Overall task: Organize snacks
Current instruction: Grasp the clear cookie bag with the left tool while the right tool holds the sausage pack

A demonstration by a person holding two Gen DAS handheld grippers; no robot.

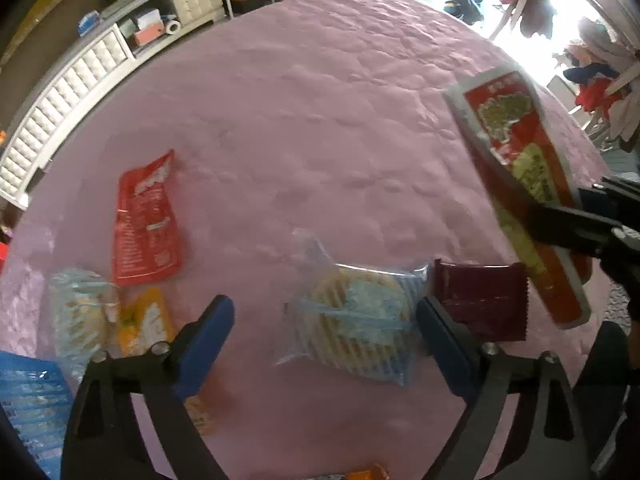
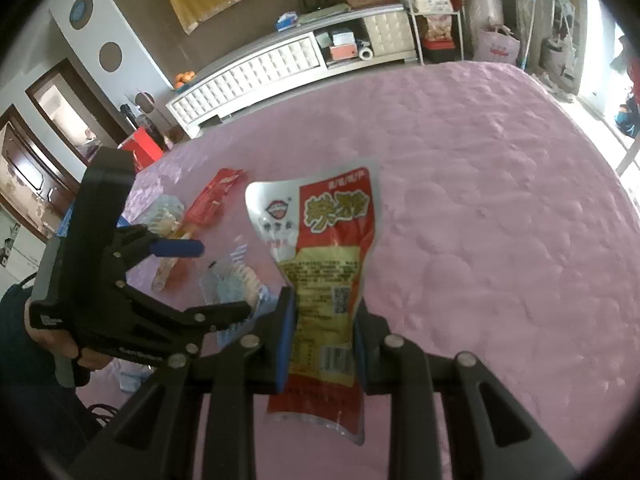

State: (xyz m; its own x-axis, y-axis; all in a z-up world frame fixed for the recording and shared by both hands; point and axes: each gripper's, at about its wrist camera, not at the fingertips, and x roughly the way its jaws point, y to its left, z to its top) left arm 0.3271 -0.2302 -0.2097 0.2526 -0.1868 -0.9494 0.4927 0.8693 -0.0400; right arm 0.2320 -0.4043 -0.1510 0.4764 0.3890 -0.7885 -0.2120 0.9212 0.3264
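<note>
My right gripper [image 2: 322, 340] is shut on a red and yellow snack packet [image 2: 326, 256] and holds it above the pink bedspread; the packet also shows in the left wrist view [image 1: 524, 184]. My left gripper [image 1: 326, 344] is open and empty, its blue fingers [image 1: 204, 344] on either side of a clear blue-striped biscuit pack [image 1: 356, 320] lying on the bed. A dark maroon packet [image 1: 480, 296] lies just right of it. A red packet [image 1: 146, 220], a second clear biscuit pack [image 1: 82, 316] and an orange-yellow packet [image 1: 144, 320] lie to the left.
The pink quilted bedspread [image 2: 480, 200] stretches far ahead. A blue packet [image 1: 32, 404] lies at the lower left. A white tufted cabinet [image 2: 256, 76] with shelves stands beyond the bed. Clothes hang by the bright window [image 1: 532, 4] at right.
</note>
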